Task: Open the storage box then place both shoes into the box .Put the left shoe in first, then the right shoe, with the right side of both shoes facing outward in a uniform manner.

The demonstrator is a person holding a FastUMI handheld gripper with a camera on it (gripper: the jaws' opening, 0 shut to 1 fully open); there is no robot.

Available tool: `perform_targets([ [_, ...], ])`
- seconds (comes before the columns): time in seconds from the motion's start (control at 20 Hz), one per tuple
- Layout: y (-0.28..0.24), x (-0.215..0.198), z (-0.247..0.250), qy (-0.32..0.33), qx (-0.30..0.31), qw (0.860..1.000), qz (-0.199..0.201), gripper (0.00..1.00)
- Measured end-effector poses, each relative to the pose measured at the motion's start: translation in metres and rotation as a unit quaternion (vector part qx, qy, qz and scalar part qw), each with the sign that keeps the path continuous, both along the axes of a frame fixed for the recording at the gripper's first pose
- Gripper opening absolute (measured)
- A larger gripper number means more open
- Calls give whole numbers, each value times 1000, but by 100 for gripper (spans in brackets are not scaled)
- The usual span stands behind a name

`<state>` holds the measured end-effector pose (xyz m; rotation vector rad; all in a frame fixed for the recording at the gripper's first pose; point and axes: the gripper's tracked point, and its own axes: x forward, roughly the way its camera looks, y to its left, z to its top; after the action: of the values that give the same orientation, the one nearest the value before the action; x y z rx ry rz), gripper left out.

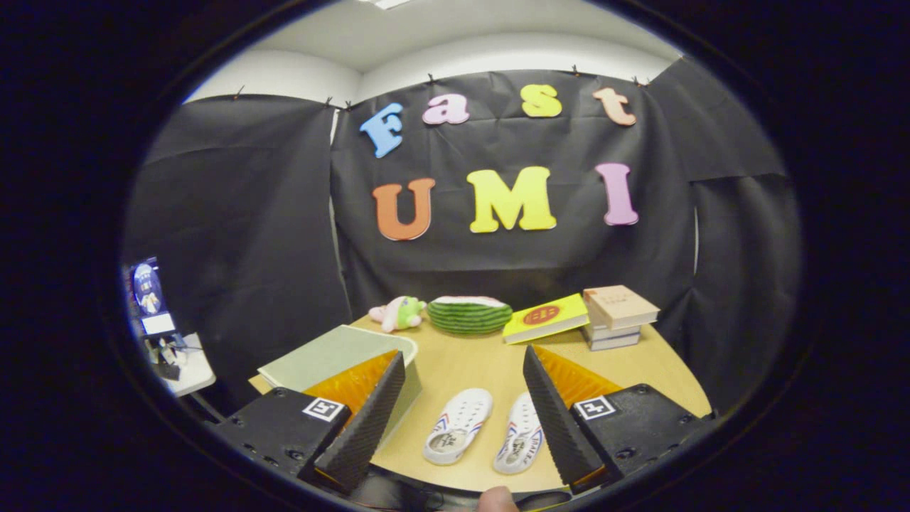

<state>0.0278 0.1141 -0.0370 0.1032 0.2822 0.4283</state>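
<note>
Two white perforated shoes with red and blue stripes lie side by side on the wooden table, soles down, toes pointing away. One shoe lies between my fingers; the other shoe lies close against my right finger. The storage box, pale green with its lid closed, sits at the left, partly behind my left finger. My gripper hovers above the table's near edge, open wide, with nothing held.
At the table's far side lie a pink-and-green plush toy, a watermelon-shaped cushion, a yellow book and a stack of books. A small side table with a screen stands at the far left. A fingertip shows at the near edge.
</note>
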Motion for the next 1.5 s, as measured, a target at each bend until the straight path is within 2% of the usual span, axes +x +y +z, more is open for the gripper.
perform_targets([
  [0.2,52,6,-32,78,37,992,93,100],
  [0.45,90,15,-75,174,78,970,154,100],
  [0.8,133,29,-114,273,132,932,199,96],
  [1.05,157,37,-133,344,178,891,236,88],
  [1.25,157,36,-141,371,194,874,246,60],
  [1.3,157,37,-137,378,201,869,247,48],
  [1.4,155,41,-126,376,216,868,243,25],
  [1.5,153,41,-114,369,224,868,243,13],
])
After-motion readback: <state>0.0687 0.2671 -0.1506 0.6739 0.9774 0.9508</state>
